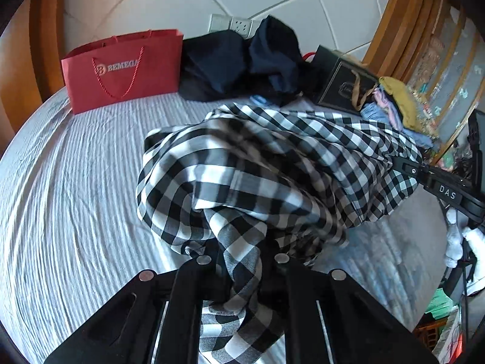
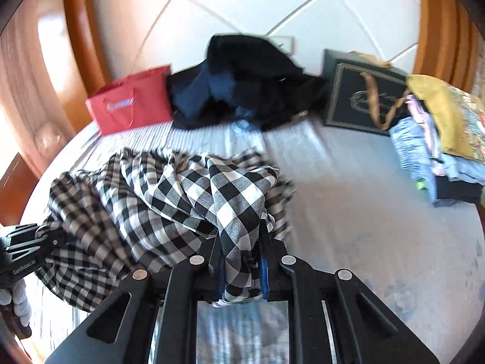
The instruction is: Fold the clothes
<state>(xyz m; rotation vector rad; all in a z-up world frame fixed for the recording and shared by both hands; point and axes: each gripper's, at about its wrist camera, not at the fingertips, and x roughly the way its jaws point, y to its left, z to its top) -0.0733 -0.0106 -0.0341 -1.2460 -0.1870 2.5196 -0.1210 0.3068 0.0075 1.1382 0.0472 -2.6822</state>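
A black-and-white checked garment (image 1: 257, 166) lies bunched on the pale striped bed sheet (image 1: 75, 182). My left gripper (image 1: 242, 261) is shut on a fold of it at the near edge, and the cloth hangs down between the fingers. The right gripper (image 1: 424, 176) grips the same garment at the far right of this view. In the right wrist view the checked garment (image 2: 136, 197) spreads to the left, and my right gripper (image 2: 239, 242) is shut on a gathered corner between its blue pads. The left gripper (image 2: 21, 248) shows at the left edge, against the cloth.
A red paper bag (image 1: 121, 69), a heap of dark clothes (image 1: 242, 60) and a black gift bag (image 1: 342, 82) stand along the tiled wall. A stack of folded clothes (image 2: 439, 139) sits at the right. Wooden bed frame curves round both sides.
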